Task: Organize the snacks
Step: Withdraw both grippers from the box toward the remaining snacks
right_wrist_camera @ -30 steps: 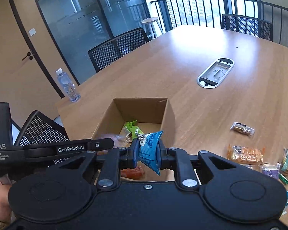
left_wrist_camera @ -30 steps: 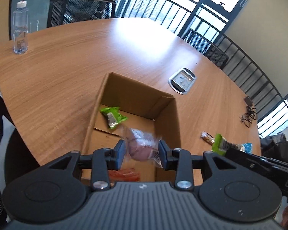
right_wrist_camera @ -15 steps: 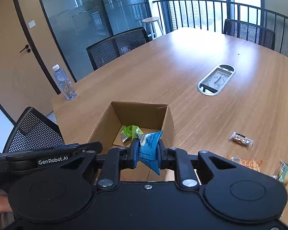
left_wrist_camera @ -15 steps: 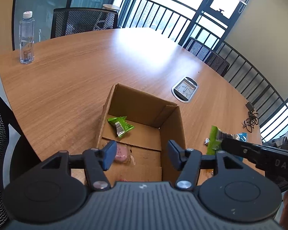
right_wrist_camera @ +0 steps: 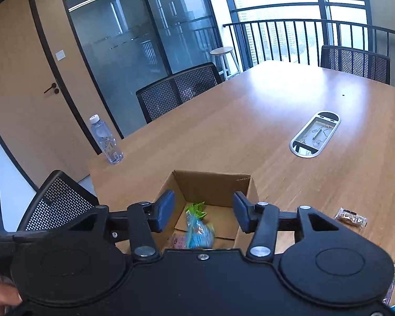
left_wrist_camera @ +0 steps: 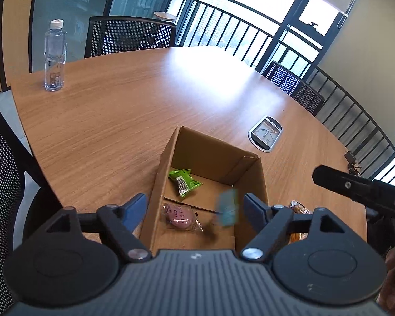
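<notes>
Both grippers' jaws are opening with nothing pinched, left gripper and right gripper over the box, and the blue packet is tumbling in, so it might clip the wall and bounce out.

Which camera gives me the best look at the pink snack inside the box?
The left wrist view: the pink snack lies fully visible on the floor of the cardboard box, beside the green packet. In the right wrist view only its edge peeks above the gripper body, next to the blurred blue packet.
</notes>
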`<state>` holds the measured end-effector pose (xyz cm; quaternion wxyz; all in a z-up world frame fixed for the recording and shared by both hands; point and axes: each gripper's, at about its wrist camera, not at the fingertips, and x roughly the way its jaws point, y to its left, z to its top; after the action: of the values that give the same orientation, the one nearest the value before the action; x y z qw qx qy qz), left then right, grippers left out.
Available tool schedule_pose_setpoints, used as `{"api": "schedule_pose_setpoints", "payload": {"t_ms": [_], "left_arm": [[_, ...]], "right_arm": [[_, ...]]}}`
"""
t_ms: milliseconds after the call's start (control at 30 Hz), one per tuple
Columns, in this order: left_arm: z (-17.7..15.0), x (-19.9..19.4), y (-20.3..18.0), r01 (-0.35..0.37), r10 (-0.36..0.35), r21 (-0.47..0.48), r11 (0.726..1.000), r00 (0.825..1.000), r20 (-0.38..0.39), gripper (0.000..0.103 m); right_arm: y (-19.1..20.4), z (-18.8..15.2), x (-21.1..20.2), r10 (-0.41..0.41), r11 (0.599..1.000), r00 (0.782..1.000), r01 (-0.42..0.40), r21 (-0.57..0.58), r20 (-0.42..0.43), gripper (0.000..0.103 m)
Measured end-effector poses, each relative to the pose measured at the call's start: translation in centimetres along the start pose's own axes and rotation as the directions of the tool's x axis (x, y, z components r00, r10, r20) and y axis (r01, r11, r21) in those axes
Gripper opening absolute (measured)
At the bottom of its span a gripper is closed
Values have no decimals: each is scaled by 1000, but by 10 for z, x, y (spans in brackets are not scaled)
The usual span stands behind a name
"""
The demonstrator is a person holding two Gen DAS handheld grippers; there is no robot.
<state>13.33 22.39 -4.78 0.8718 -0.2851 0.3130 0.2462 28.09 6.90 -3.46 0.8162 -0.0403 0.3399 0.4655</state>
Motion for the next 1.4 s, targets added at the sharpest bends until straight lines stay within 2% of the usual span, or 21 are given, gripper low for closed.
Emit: {"api": "schedule_pose_setpoints", "payload": {"t_ms": [133, 333, 467, 500, 633, 1033, 1400], "left_arm": [[1, 1, -6, 7, -7, 3, 1000, 1000, -11, 82], [-1, -1, -21, 9, -9, 30, 1000, 1000, -22, 84], [-6, -2, -34, 34, -32, 45, 998, 999, -27, 93], [-7, -2, -37, 43, -41, 51, 998, 999, -30, 94], [-16, -2, -54, 66, -63, 70, 995, 997, -43, 103], [-38, -3, -95, 132, -124, 117, 984, 989, -78, 103], [-58, 0, -129, 172, -149, 186, 967, 980, -133, 103]], "right_arm": [[-6, -6, -8, -18, 1000, 1000, 18, -6, -19, 54], [-18, -12, -29, -47, 999, 999, 47, -1, -22, 74], [-30, -17, -48, -94, 996, 996, 94, 0, -1, 99], [-33, -18, -52, -104, 995, 995, 104, 2, 5, 102], [-47, -23, -65, -125, 991, 992, 125, 38, 6, 103], [-78, -46, -101, -198, 978, 980, 197, 67, 17, 103], [-101, -64, -119, -252, 964, 968, 248, 99, 23, 103]]}}
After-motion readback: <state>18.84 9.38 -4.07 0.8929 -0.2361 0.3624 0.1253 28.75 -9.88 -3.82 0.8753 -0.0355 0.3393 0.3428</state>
